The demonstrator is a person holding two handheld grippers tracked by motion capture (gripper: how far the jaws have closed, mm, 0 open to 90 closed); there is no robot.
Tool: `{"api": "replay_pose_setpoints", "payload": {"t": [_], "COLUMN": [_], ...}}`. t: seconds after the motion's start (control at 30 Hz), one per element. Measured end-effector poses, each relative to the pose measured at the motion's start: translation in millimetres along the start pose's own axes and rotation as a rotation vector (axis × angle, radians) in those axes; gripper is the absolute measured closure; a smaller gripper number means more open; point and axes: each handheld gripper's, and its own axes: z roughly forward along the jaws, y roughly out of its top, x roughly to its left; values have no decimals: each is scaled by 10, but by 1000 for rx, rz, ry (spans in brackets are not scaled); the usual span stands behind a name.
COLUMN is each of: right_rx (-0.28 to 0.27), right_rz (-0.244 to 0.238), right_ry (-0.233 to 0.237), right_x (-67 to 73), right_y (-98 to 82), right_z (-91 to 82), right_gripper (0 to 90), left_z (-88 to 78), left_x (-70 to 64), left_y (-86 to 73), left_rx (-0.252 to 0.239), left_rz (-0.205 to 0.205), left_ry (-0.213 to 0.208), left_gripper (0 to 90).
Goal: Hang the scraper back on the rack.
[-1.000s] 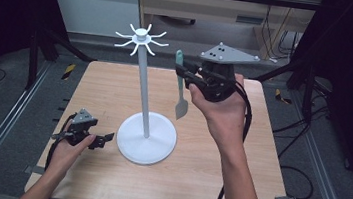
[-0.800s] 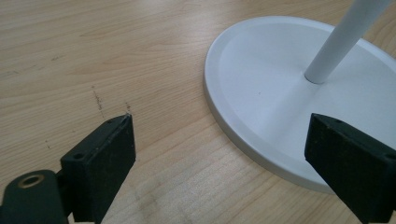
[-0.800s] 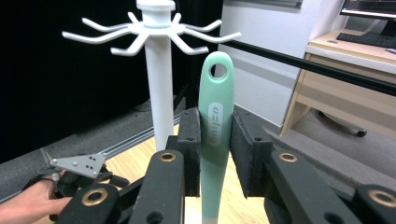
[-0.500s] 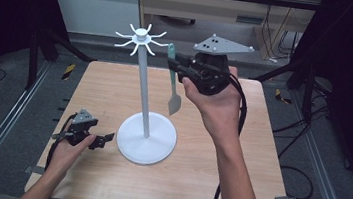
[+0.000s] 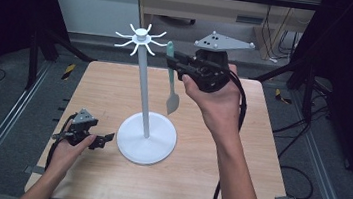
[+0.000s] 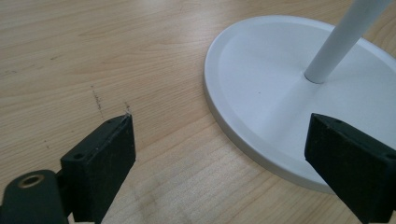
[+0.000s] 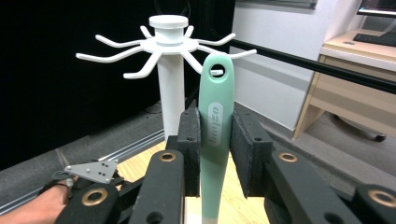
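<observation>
One white hook stand (image 5: 147, 96) is the landmark here: a round base (image 5: 147, 137) on the wooden counter (image 5: 236, 177), one upright pole, and a crown of curved hooks (image 5: 141, 39) at the top. I count about eight hooks, though the far ones overlap in the right gripper view and the number is not certain.

There is one utensil, a spatula (image 5: 171, 81) with a mint-green handle and a pale blade. It hangs upright in the air just to the right of the pole, blade down and clear of the base, handle end up near the crown. The right claw (image 5: 175, 60) is clamped on the handle from both sides. In the right gripper view the handle's hanging hole (image 7: 217, 71) lies level with one hook tip; whether the tip is through the hole or behind it cannot be told.

The left claw (image 5: 105, 139) rests low on the counter just left of the base, held by the left hand (image 5: 71, 148). Its two jaws are spread wide with nothing between them, one over bare wood, the other over the base's rim (image 6: 243, 140).

The counter is bare on every side of the base, widest toward the right and near edges. The right forearm (image 5: 236, 177) crosses the right side above it.
</observation>
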Motion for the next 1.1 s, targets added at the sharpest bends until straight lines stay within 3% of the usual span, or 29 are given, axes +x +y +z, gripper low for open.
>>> {"api": "replay_pose_setpoints", "payload": {"t": [0.83, 1.1], "right_rx": [26, 38], "right_rz": [38, 24], "right_ry": [41, 59], "right_x": [-91, -51], "right_y": [11, 15], "right_z": [59, 58], "right_gripper": [741, 741], "left_z": [5, 6], "left_x": [-7, -6], "left_y": [0, 1], "left_rx": [3, 4], "left_rz": [2, 2], "left_ry": [-2, -3], "left_gripper": [84, 84]}}
